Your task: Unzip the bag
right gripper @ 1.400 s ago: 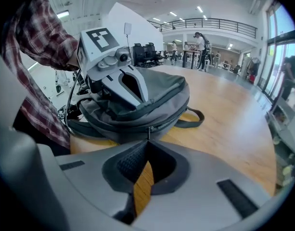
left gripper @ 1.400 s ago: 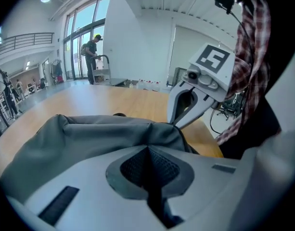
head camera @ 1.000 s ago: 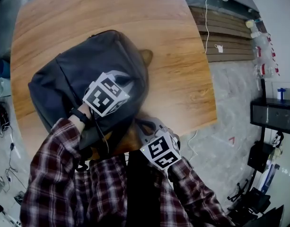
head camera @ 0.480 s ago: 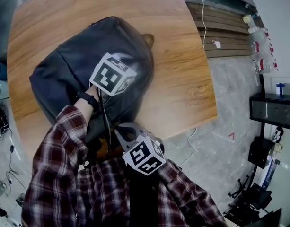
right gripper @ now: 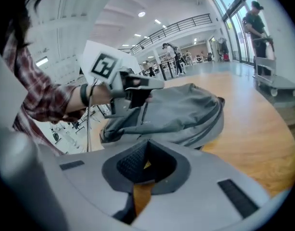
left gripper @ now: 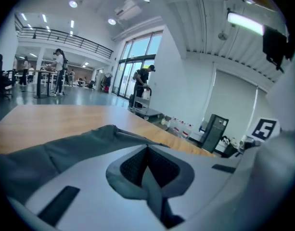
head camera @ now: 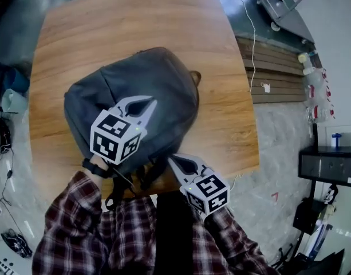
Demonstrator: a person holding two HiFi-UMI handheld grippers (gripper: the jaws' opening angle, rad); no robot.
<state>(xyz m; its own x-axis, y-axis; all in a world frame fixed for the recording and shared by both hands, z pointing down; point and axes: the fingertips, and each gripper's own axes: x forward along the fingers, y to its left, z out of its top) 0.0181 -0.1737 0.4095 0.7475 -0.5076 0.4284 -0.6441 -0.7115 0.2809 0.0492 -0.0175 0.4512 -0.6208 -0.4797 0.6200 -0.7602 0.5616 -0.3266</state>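
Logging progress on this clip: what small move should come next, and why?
Probably open the left gripper and lower it onto the backpack's zipper: it hangs shut and empty above the backpack, the right gripper, also shut, is by the table edge, and the backpack shows no opening.

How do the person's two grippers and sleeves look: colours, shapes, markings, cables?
The left gripper and right gripper are light grey, with tapered jaws and dark textured pads. Each carries a white cube with black square markers. The sleeves are plaid in red, dark and white. A black band circles the left wrist, by a thin black cable.
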